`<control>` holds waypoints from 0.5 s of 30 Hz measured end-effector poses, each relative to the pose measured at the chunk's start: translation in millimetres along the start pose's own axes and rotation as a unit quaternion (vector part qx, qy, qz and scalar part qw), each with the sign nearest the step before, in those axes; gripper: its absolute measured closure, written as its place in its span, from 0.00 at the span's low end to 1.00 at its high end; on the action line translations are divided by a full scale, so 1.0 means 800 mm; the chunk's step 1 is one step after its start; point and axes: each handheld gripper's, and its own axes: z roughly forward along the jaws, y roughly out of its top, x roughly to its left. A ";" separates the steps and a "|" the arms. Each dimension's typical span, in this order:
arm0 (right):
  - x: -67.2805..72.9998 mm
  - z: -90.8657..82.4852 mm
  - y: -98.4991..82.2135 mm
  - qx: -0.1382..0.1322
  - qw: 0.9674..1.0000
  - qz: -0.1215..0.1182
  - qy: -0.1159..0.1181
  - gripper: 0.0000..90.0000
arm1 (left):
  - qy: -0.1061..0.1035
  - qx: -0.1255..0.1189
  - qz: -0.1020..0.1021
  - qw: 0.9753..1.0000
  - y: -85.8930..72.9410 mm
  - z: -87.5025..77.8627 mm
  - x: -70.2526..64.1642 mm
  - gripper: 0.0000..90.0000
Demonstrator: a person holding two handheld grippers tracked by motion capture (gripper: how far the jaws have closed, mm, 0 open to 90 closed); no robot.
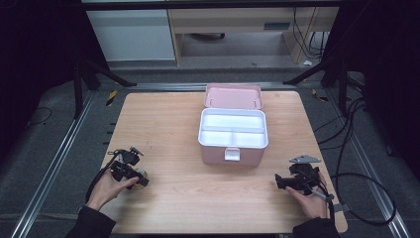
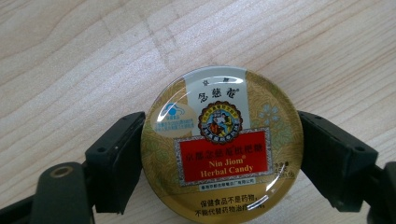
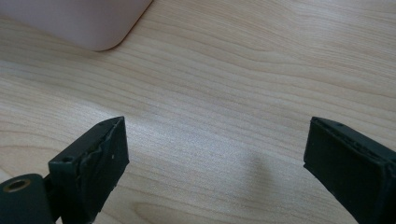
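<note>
Left gripper [image 2: 222,154] has its two black jaws closed against opposite sides of a round candy tin [image 2: 222,144], one jaw touching each side of the rim, so the tin sits clamped between them flat on the wooden table [image 2: 70,56]. The tin's lid faces up, gold-patterned with a red label reading "Nin Jiom Herbal Candy" and Chinese lettering above and below it. In the high view this gripper [image 1: 132,174] and the tin [image 1: 140,178] lie near the table's front left corner, close to the left edge, with the person's left hand [image 1: 106,189] wrapped round the gripper's body. Right gripper [image 3: 215,154] hangs over bare wood with its jaws spread wide apart and nothing between them; a rounded corner of the pink box [image 3: 84,21] shows at the top left of its own view. Seen from above, the right gripper [image 1: 283,182] rests near the front right corner, held by the right hand [image 1: 311,198]. Well apart from both, the pink box [image 1: 233,148] stands around the middle of the table toward the far edge, its lid [image 1: 234,95] tipped back open and its white inner tray [image 1: 233,128] divided into compartments.
</note>
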 end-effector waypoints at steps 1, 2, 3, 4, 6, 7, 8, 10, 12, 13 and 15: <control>0.000 0.000 0.000 0.000 1.000 0.000 0.001 0.08 | 0.002 -0.003 0.001 1.000 0.000 -0.001 0.000 0.20; 0.000 -0.001 0.000 -0.001 1.000 0.001 0.001 0.08 | 0.004 -0.007 -0.002 1.000 0.000 -0.003 -0.001 0.18; 0.000 -0.001 0.000 -0.002 1.000 0.001 0.001 0.08 | 0.005 -0.012 -0.002 1.000 0.000 -0.006 -0.001 0.17; 0.000 -0.001 0.001 -0.003 1.000 0.000 0.001 0.08 | 0.005 -0.020 -0.001 1.000 0.000 -0.010 -0.001 0.17; -0.001 -0.003 0.002 -0.009 1.000 0.001 -0.001 0.08 | 0.007 -0.041 -0.003 0.999 0.001 -0.021 -0.004 0.16; -0.001 -0.005 0.002 -0.014 1.000 0.003 0.000 0.09 | 0.008 -0.055 -0.002 0.998 0.001 -0.027 -0.006 0.16; -0.001 -0.006 0.003 -0.018 1.000 0.003 0.001 0.09 | 0.007 -0.068 -0.001 0.998 0.002 -0.033 -0.009 0.16; -0.001 -0.009 0.006 -0.026 1.000 0.004 0.001 0.10 | 0.008 -0.100 0.004 0.995 0.004 -0.045 -0.016 0.17; 0.000 -0.014 0.010 -0.041 0.999 0.004 0.003 0.13 | 0.005 -0.135 0.008 0.991 0.007 -0.056 -0.025 0.18; 0.000 -0.016 0.013 -0.048 0.999 0.003 0.004 0.15 | 0.005 -0.150 0.012 0.989 0.009 -0.061 -0.030 0.18; 0.002 -0.020 0.020 -0.063 0.998 0.000 0.007 0.17 | 0.008 -0.178 0.022 0.984 0.014 -0.070 -0.038 0.19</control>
